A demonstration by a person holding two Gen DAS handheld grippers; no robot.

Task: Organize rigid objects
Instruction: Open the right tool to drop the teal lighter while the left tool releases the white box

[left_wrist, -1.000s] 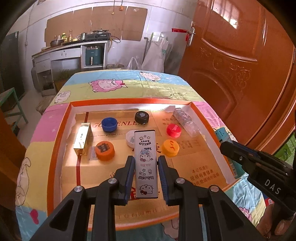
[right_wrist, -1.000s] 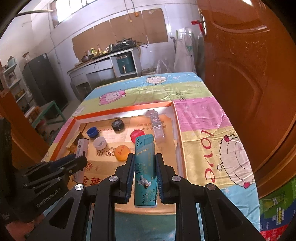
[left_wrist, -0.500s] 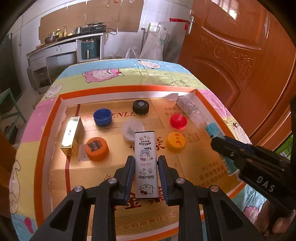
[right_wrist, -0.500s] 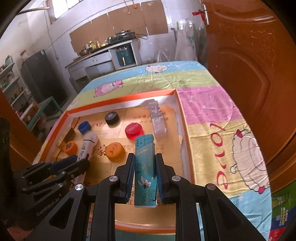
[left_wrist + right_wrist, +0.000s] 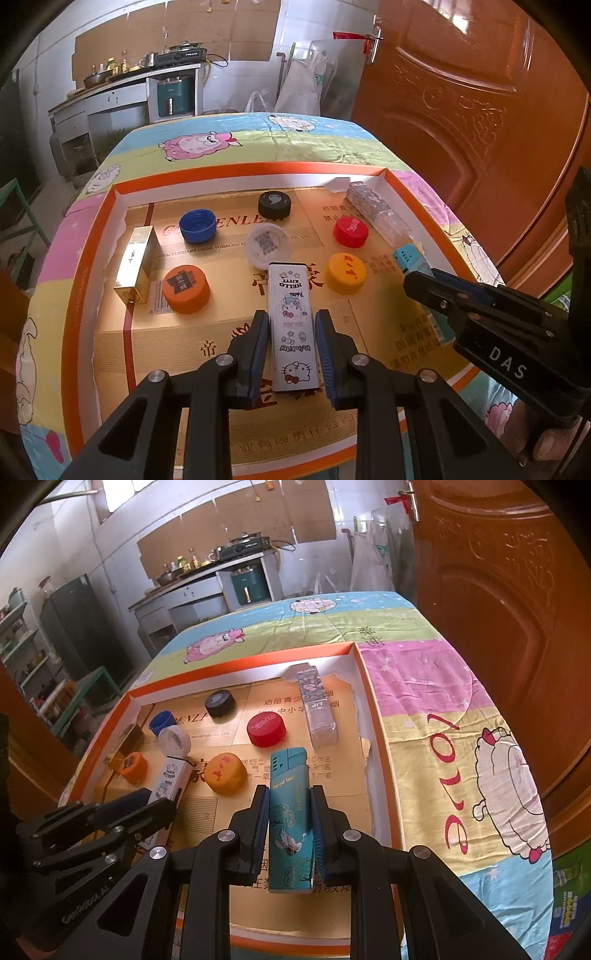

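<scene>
My left gripper (image 5: 291, 325) is shut on a white Hello Kitty lighter (image 5: 292, 325) and holds it over the orange-rimmed tray (image 5: 236, 170), near its front middle. My right gripper (image 5: 290, 801) is shut on a teal lighter (image 5: 290, 816) over the tray's front right part. The teal lighter also shows in the left wrist view (image 5: 415, 264), and the Hello Kitty lighter in the right wrist view (image 5: 170, 777). A gold lighter (image 5: 136, 264) lies at the tray's left. A clear patterned lighter (image 5: 376, 214) lies at its back right.
Bottle caps lie in the tray: blue (image 5: 197, 225), black (image 5: 274, 204), white (image 5: 267, 245), red (image 5: 350, 231), yellow (image 5: 345, 272) and orange (image 5: 185, 284). The tray sits on a cartoon-print tablecloth (image 5: 443, 709). A brown door (image 5: 461, 92) stands close on the right.
Both grippers have moved forward over the tray, each still holding its lighter. The tray and caps look nearer in both views.
</scene>
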